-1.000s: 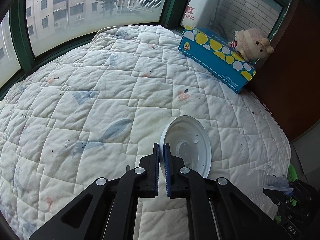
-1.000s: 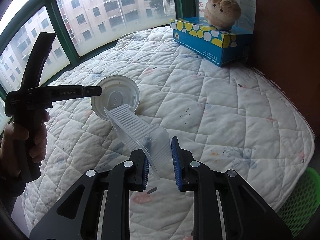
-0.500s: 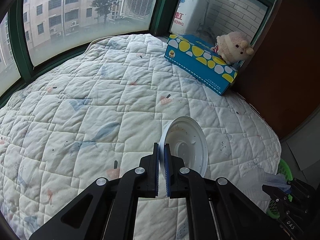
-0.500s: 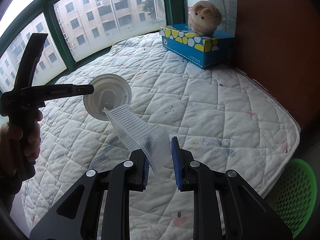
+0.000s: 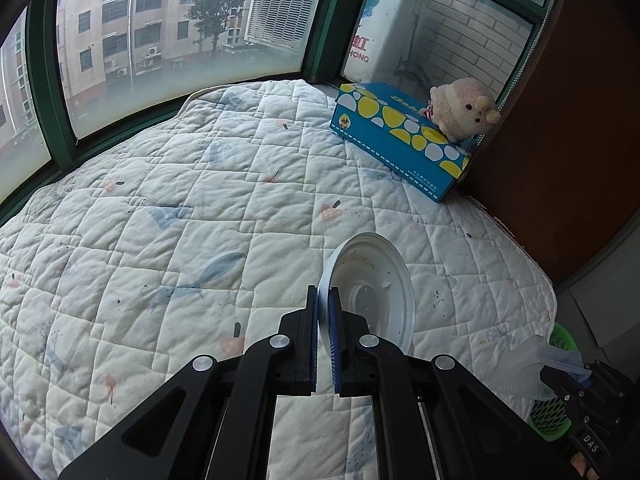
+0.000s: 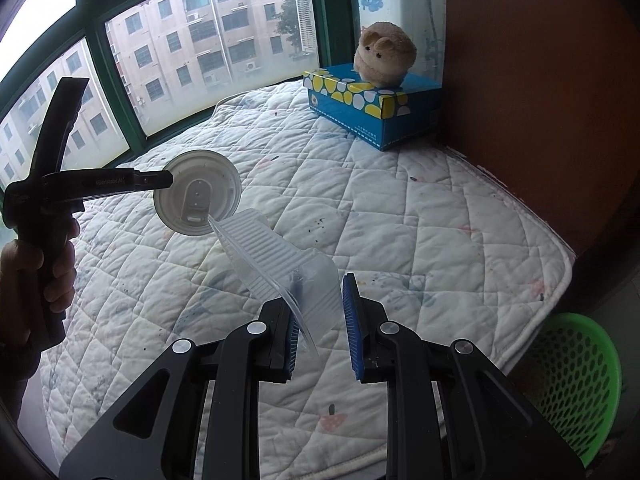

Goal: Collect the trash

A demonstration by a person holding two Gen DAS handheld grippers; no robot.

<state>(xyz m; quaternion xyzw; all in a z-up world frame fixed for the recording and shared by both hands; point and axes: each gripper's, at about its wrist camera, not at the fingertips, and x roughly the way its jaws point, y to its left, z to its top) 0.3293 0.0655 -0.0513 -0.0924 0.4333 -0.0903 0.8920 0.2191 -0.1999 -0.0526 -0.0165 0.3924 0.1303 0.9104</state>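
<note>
Both tongs loaded. Left gripper (image 5: 325,320): jaws nearly together, clamped on the rim of a white round plastic lid (image 5: 370,292), which stands on edge above the quilt, hollow face toward 3 o'clock. Right gripper (image 6: 320,312): jaws partly apart, pinching a clear ribbed plastic container (image 6: 276,268) by one end; the container juts forward toward 11 o'clock, clear of the bedding

Largest to smallest:
- quilted mattress (image 6: 400,216), white with faint fish and mushroom prints, fills most of both views; dark specks scattered over it
- window (image 5: 168,48) with green frame runs 9 to 1 o'clock, apartment blocks outside
- brown panel (image 6: 552,80) at 2 to 3 o'clock
- green mesh basket (image 6: 576,380) at 4 o'clock in right wrist view, off the mattress corner, lower than the bed
- blue tissue box (image 6: 376,120) with yellow and white spots at 1 o'clock, against the brown panel
- plush toy (image 6: 384,56) sitting on top of the box

In right wrist view the lid appears at 10 o'clock, its edge just beside the container's far tip; touching or not, cannot tell
</note>
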